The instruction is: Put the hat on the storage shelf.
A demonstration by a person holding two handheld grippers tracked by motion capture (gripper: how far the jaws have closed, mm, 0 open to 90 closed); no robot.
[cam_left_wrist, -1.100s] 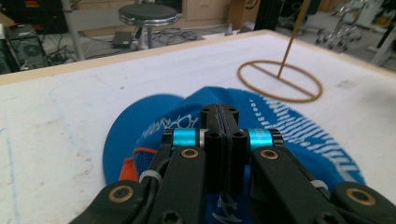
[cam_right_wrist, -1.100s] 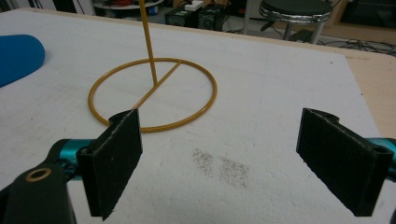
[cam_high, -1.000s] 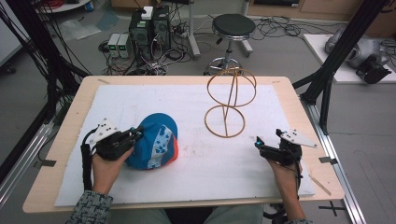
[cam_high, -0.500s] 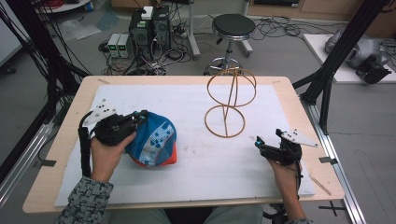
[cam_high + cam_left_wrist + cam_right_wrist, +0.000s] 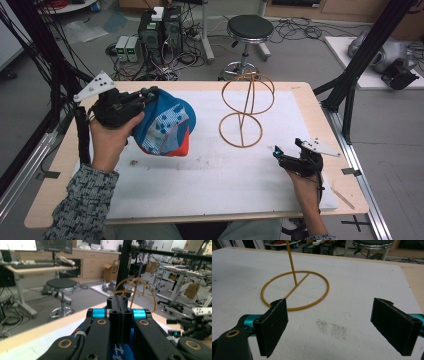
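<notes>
So the cap's off the table now. A second back the left gripper [image 5: 150,93] was low on the white mat [image 5: 220,175] with the blue cap [image 5: 165,125] sitting flat under it; half a second back it was partway up, and now the cap hangs clear of the mat at roughly 10 o'clock from the table's middle, orange underside showing at the bottom edge. In the left gripper view the black jaws stand pressed together with blue fabric bunched just beneath them — pinched on the cap's edge, by the look of it.

The right gripper [image 5: 276,152] hasn't budged. It rests on the mat at about 4 o'clock, jaws spread wide apart with nothing between them, pointed toward the wire stand [image 5: 246,111] — its right gripper view looks straight at the stand's gold base ring [image 5: 295,290].

What that likely means: the pickup is done and the carry comes next, with the cap probably headed to 2 o'clock, onto the stand's upper hoop.
</notes>
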